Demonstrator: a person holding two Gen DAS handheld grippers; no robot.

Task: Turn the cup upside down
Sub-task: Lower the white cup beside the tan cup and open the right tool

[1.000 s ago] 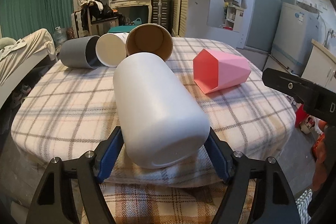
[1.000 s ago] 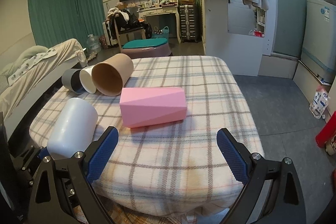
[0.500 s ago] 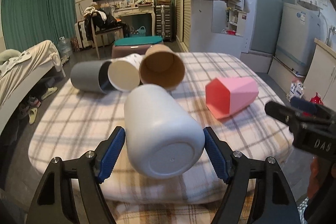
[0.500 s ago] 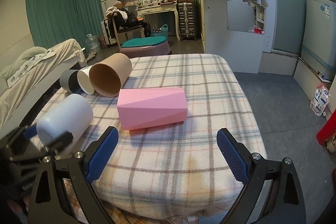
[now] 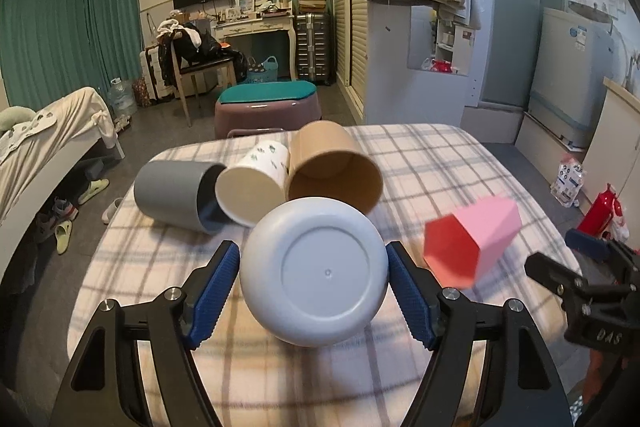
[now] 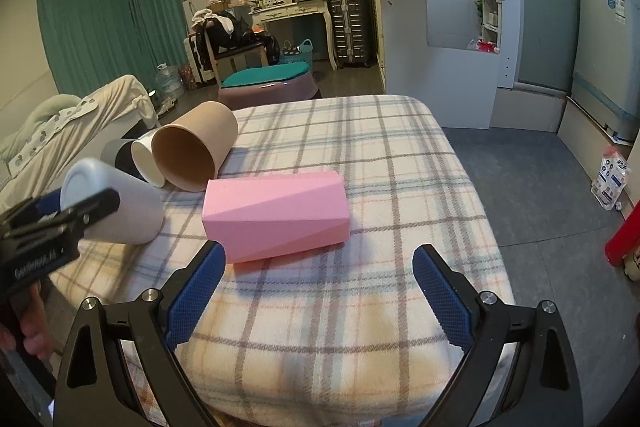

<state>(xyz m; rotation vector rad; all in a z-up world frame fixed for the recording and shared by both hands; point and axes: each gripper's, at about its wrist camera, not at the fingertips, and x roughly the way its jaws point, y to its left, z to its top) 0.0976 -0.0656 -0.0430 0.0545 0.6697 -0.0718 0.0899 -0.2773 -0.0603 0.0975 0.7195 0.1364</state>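
My left gripper (image 5: 314, 291) is shut on a white cup (image 5: 316, 271) and holds it tilted above the plaid table (image 5: 440, 163), its flat base toward the camera. The same cup shows at the left of the right wrist view (image 6: 116, 203), with its mouth down toward the cloth. My right gripper (image 6: 320, 287) is open and empty near the table's front edge, just in front of a pink faceted cup (image 6: 276, 215) that lies on its side. That pink cup lies to the right of the white one in the left wrist view (image 5: 472, 239).
Three more cups lie on their sides at the back left of the table: grey (image 5: 172, 195), cream (image 5: 252, 187) and brown (image 5: 332, 167). A bed (image 5: 48, 135) stands to the left and a purple stool (image 5: 268, 107) behind the table.
My left gripper has lifted the white cup off the cloth and tipped it up, so its base now faces the camera. The right gripper has barely moved.
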